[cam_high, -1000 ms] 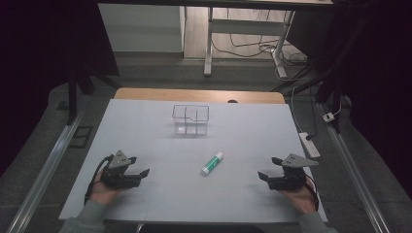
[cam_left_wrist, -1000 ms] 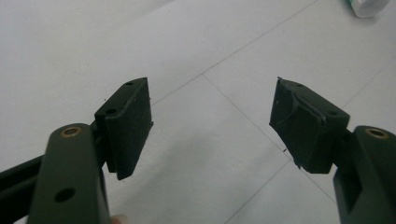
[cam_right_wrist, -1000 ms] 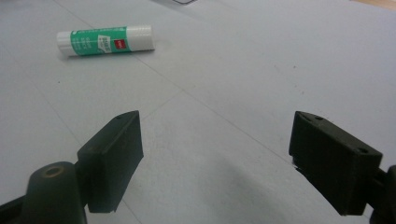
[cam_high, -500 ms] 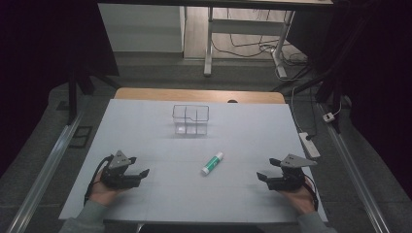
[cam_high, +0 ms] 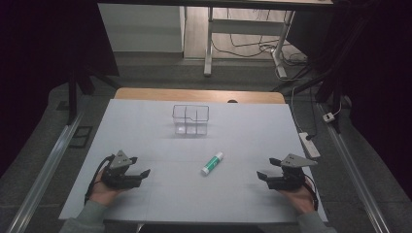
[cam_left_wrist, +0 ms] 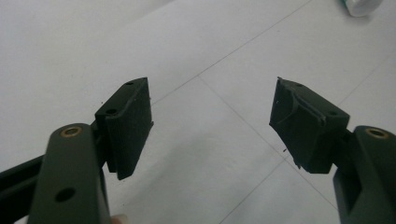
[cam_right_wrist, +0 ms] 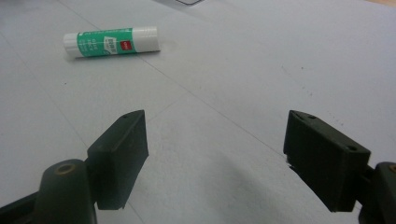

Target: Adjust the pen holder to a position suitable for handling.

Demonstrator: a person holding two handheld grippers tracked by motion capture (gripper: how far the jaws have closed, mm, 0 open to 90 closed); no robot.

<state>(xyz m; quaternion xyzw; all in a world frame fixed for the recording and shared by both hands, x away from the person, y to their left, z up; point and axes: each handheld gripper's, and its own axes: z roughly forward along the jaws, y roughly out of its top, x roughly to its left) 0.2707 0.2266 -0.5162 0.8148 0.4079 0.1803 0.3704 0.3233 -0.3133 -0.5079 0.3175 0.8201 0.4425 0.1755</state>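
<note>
A green and white glue stick [cam_high: 212, 163] lies on the white table [cam_high: 145, 131], a little right of its middle; in the right gripper view the glue stick [cam_right_wrist: 111, 41] lies on its side beyond the jaws. A clear plastic divided box [cam_high: 191, 119] stands farther back. My left gripper [cam_high: 144, 174] rests low at the near left, open and holding nothing. My right gripper [cam_high: 261, 175] rests at the near right, open, jaws wide apart, nothing between them. In the left gripper view the left gripper [cam_left_wrist: 212, 121] points over bare table, and the glue stick's end [cam_left_wrist: 362, 5] peeks in at the top right.
A wooden table edge [cam_high: 199, 94] shows behind the white sheet. On the floor beyond stand white desk legs [cam_high: 209, 43] with cables. A power strip [cam_high: 309, 143] lies off the table's right side. A metal rail [cam_high: 43, 174] runs along the left.
The right gripper has shifted slightly left toward the glue stick. The left gripper stays where it was.
</note>
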